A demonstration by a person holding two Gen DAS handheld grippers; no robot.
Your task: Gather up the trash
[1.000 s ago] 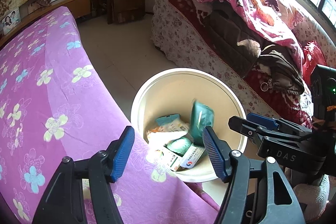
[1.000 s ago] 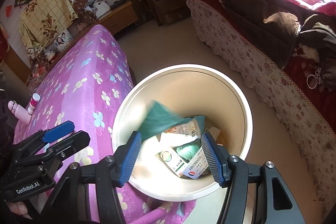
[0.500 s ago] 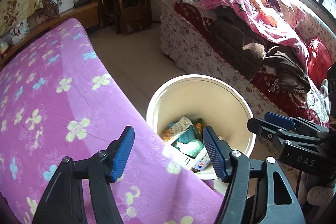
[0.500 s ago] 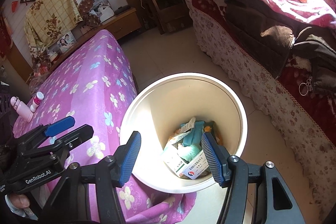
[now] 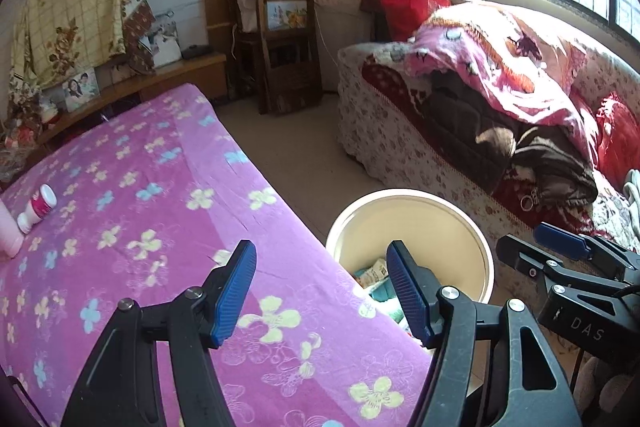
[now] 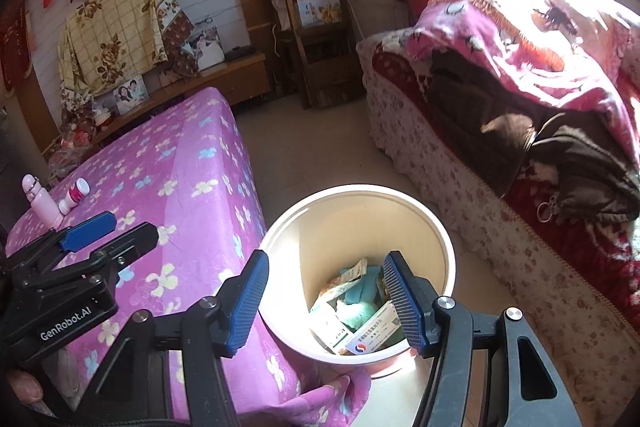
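A cream round bin (image 6: pixel 400 223) stands on the floor beside the purple flowered table (image 6: pixel 180 179). It holds trash (image 6: pixel 356 303): teal packets, a medicine box and wrappers. In the left wrist view the bin (image 5: pixel 440 219) is partly hidden by the table edge. My right gripper (image 6: pixel 324 291) is open and empty above the bin. My left gripper (image 5: pixel 320 287) is open and empty above the table's near corner. A small white and pink bottle (image 5: pixel 37 207) lies on the table's far left, also in the right wrist view (image 6: pixel 74 195).
A pink flask (image 6: pixel 42 203) stands by the small bottle. A sofa piled with blankets and clothes (image 6: pixel 520 87) runs along the right. A wooden chair (image 5: pixel 288 59) and a low cabinet (image 5: pixel 172 79) stand at the back. Bare floor (image 6: pixel 312 155) lies between table and sofa.
A teal packet dropped into the bin and settled. Both grippers have risen and pulled back from the bin, so more of the table and room shows.
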